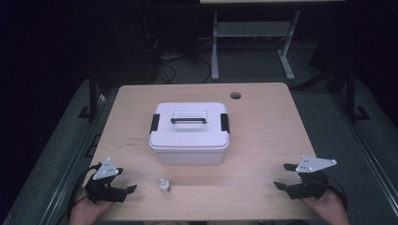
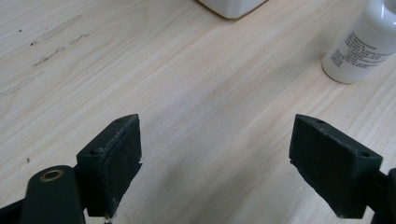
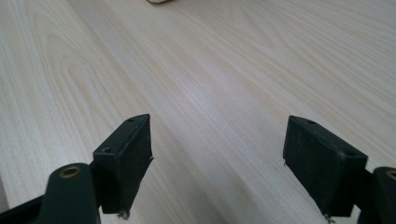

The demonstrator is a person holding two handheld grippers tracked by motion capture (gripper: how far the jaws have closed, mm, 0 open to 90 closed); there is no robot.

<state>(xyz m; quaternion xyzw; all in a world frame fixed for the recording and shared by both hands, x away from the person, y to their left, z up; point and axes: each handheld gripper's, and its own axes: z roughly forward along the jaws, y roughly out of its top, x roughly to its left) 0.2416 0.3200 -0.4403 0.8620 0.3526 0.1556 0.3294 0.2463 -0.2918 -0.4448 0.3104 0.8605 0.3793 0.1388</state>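
Observation:
A white lidded box [image 1: 189, 132] with a dark handle and black side latches stands shut in the middle of the wooden table [image 1: 263, 140]. A small white bottle [image 1: 164, 186] stands upright in front of it, near the table's front edge; its labelled side [image 2: 360, 46] appears at the upper right of the left gripper view. My left gripper [image 1: 126, 180] rests at the front left corner, open, with bare wood between its jaws [image 2: 215, 158]. My right gripper [image 1: 280, 176] sits at the front right, also open over bare wood [image 3: 217, 158].
A round cable hole [image 1: 235, 95] is in the table's far right part. Beyond the table stand the legs of another desk [image 1: 215, 51] on dark floor. The box's corner [image 2: 233, 7] peeks in at the top of the left gripper view.

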